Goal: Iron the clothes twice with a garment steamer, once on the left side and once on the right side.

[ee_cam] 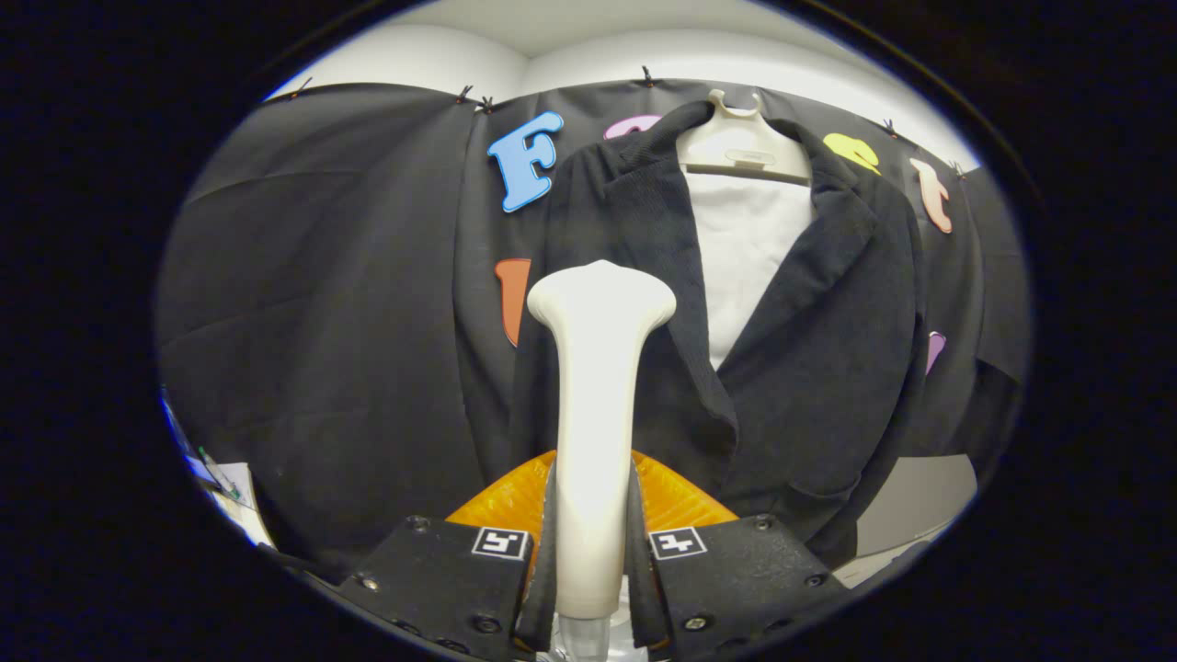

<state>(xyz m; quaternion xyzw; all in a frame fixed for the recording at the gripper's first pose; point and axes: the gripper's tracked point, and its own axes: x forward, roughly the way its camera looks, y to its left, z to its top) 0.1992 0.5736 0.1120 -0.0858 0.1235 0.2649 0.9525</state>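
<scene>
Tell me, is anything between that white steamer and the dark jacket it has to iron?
Nothing visible. The jaws grip the steamer by its handle, and its head points at the jacket hanging just beyond on a hanger, with open space between.

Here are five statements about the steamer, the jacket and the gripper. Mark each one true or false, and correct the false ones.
1. The gripper is shut on the white garment steamer. True.
2. The steamer head points at the dark jacket. True.
3. The jacket lies folded on a table. False: it hangs on a white hanger against the booth's wall.
4. A white garment shows between the jacket's lapels. True.
5. The steamer head is over the white garment. False: it is in front of the jacket's dark front panel, beside the opening.
</scene>
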